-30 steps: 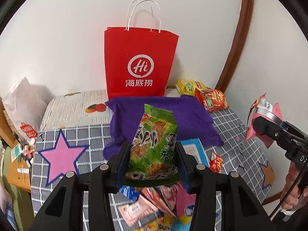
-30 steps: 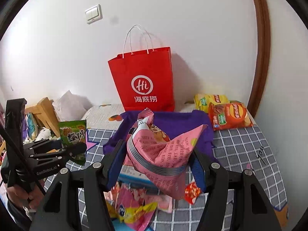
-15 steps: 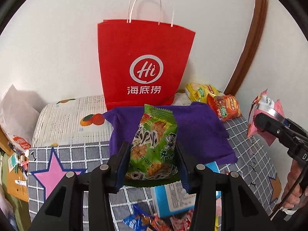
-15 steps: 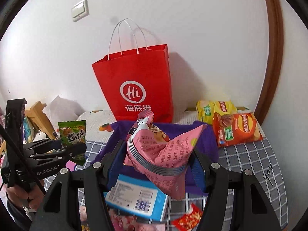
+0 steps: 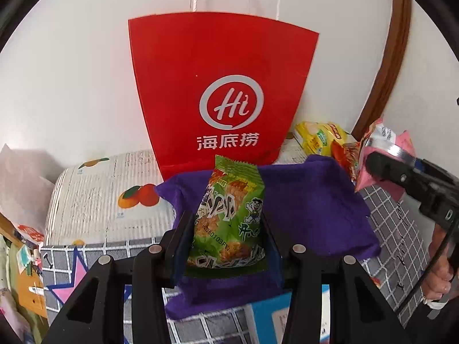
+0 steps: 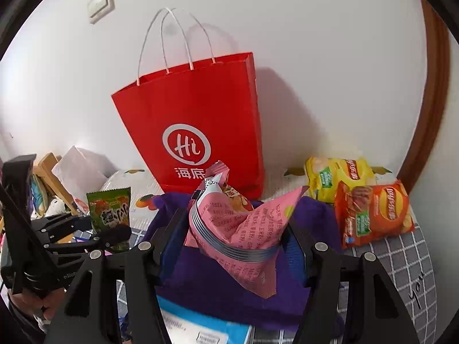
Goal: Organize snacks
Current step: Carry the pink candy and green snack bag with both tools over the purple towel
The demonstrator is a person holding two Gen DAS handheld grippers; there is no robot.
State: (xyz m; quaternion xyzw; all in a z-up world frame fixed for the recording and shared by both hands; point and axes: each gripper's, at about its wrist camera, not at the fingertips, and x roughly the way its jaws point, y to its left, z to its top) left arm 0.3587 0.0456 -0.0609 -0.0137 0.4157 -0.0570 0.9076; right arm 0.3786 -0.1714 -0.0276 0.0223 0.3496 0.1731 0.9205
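Observation:
My left gripper [image 5: 226, 229] is shut on a green snack packet [image 5: 229, 215], held upright over a purple cloth [image 5: 315, 209]. My right gripper [image 6: 235, 229] is shut on a pink snack bag [image 6: 243, 229], also above the purple cloth [image 6: 218, 283]. A red paper bag [image 5: 221, 86] with white handles stands upright against the wall right behind the cloth; in the right wrist view the red paper bag [image 6: 200, 120] has its open top showing. Each gripper appears in the other's view: the left gripper [image 6: 110, 223] at left, the right gripper [image 5: 373, 160] at right.
A yellow chip bag [image 6: 338, 175] and an orange chip bag [image 6: 373, 212] lie right of the red bag. A blue-and-white box [image 6: 198, 329] lies at the cloth's near edge. The checked bedcover [image 6: 401, 261] spreads around; a fruit-print pillow [image 5: 100, 197] and clutter sit at left.
Both grippers have moved forward toward the red bag, each still holding its packet. The bag looms larger and the loose snacks at the near edge have dropped out of view.

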